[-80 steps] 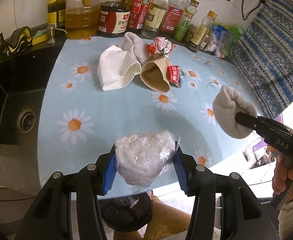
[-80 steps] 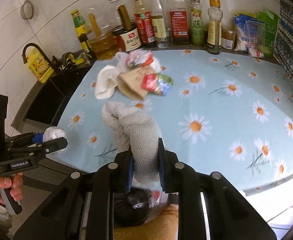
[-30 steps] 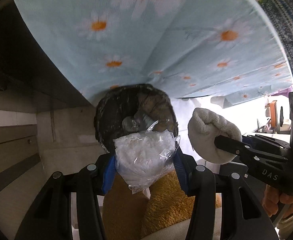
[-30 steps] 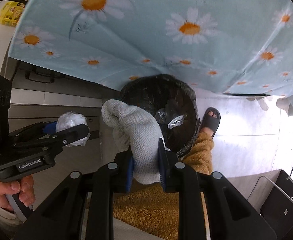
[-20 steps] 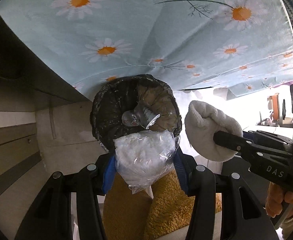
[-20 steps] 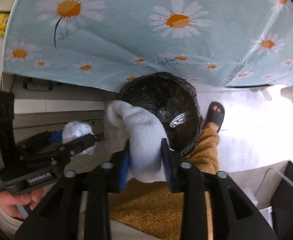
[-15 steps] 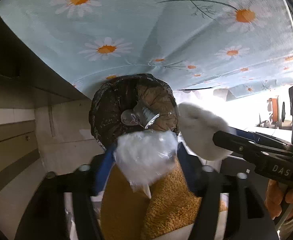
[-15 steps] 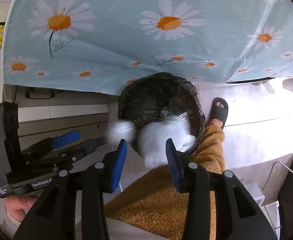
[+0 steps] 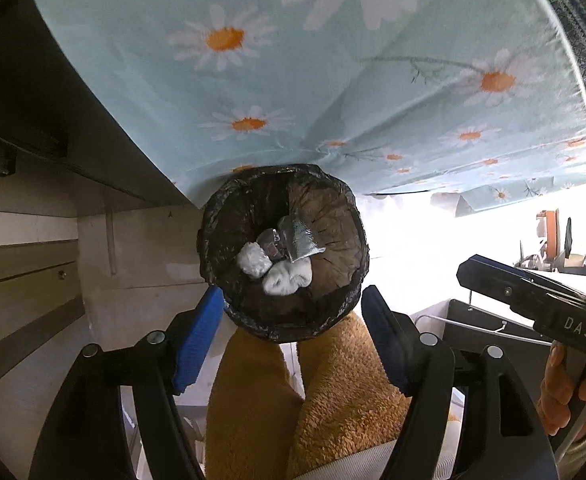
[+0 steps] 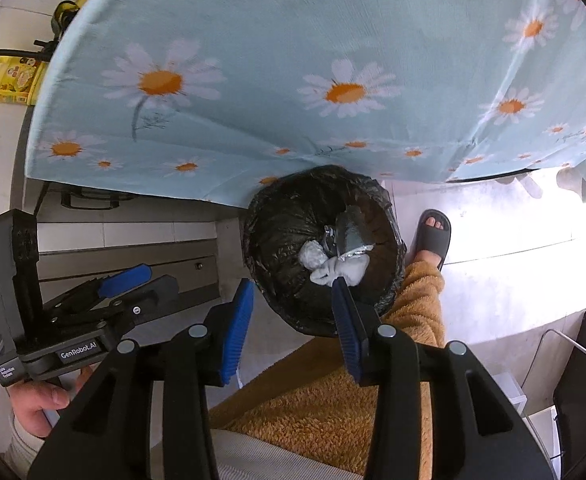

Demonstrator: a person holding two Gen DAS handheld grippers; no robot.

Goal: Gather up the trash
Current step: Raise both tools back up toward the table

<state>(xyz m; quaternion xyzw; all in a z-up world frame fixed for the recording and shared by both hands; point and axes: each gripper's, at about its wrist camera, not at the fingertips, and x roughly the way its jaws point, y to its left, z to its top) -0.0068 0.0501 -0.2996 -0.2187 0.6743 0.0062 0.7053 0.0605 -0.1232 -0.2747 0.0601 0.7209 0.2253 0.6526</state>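
- L gripper [image 9: 287, 318]: pointing down over the bin, jaws spread wide w/ nothing between them; blue ribbed pads [image 9: 197, 338] frame the bin rim at 8 and 4 o'clock. Also seen side-on in the R view, at 8 o'clock [image 10: 133, 284], held by a hand [image 10: 39, 402], partly cut off.
- Bin [image 9: 229, 216]: round, lined w/ crinkly black plastic bag, tucked under the edge of the light-blue daisy tablecloth [image 9: 333, 80] at 12 o'clock.
- Trash in the bin bottom: crumpled clear plastic wad [image 9: 255, 260], white knit sock [image 9: 287, 278] touching it, silvery foil wrapper [image 9: 299, 236] just behind. A small shiny bit beside the foil is hard to make out.
- R gripper [image 10: 293, 308]: also aimed down at the bin, jaws well apart, empty; its R pad overlaps the sock [image 10: 339, 270] in view.
- Fuzzy mustard-brown trouser legs [image 9: 333, 392] below the bin; grey slipper [image 10: 433, 236] at 3 o'clock of the bin.
- In the L view the R gripper shows at 3 o'clock [image 9: 533, 296], tips cut off.
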